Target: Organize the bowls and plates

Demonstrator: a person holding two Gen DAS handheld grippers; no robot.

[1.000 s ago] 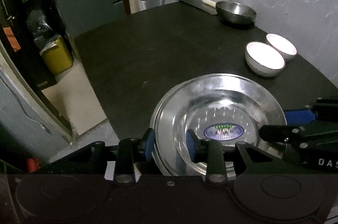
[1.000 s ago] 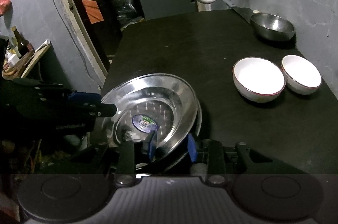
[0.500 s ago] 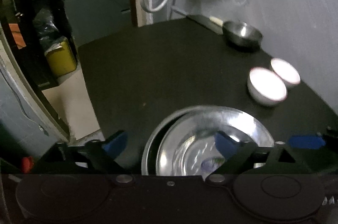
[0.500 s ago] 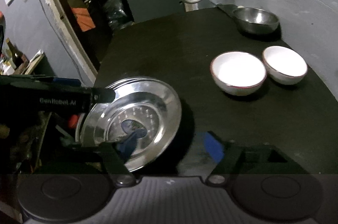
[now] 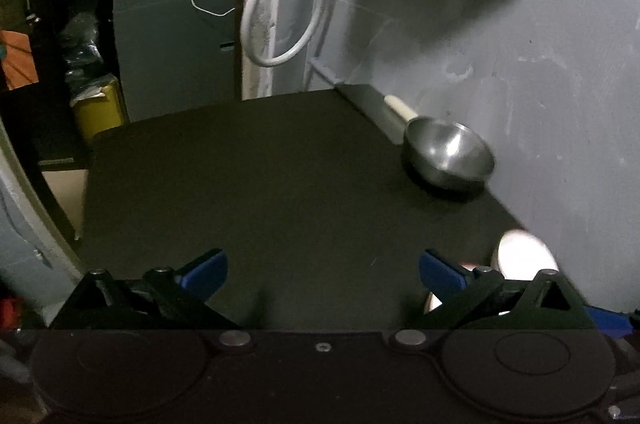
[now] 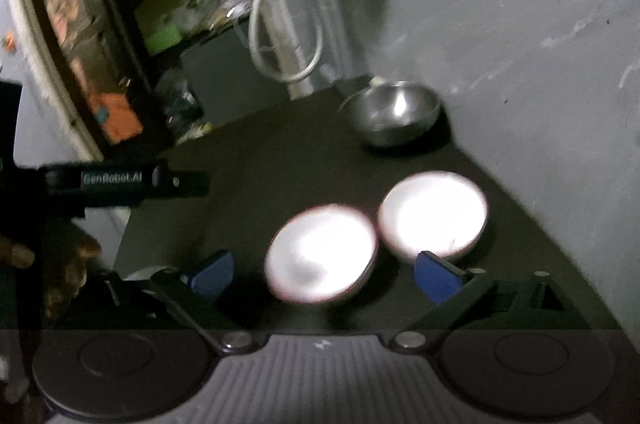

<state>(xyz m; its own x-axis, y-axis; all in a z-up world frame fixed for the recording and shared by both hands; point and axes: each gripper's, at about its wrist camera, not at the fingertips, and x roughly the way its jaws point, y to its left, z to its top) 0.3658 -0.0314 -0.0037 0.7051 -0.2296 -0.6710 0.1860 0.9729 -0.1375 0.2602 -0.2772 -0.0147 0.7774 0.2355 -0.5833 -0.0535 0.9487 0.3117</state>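
Observation:
My left gripper [image 5: 323, 274] is open and empty above the black table [image 5: 260, 192]. A steel bowl [image 5: 448, 154] stands at the far right by the wall. One white bowl [image 5: 520, 254] peeks out behind the left gripper's right finger. My right gripper [image 6: 324, 274] is open and empty, with the nearer white bowl [image 6: 320, 254] between its fingertips, blurred. The second white bowl [image 6: 434, 218] sits beside it on the right, and the steel bowl [image 6: 392, 114] shows farther back. The steel plates are out of view. The left gripper's body [image 6: 120, 180] shows at the left of the right wrist view.
A grey wall [image 5: 520, 64] borders the table on the right. A knife with a pale handle [image 5: 380, 104] lies behind the steel bowl. A white cable loop [image 5: 276, 24] hangs at the back. A yellow container [image 5: 98, 108] and clutter stand on the floor left.
Both grippers let go of the steel plates, opened wide and lifted away. The plates have dropped out of view. The right gripper moved toward the white bowls.

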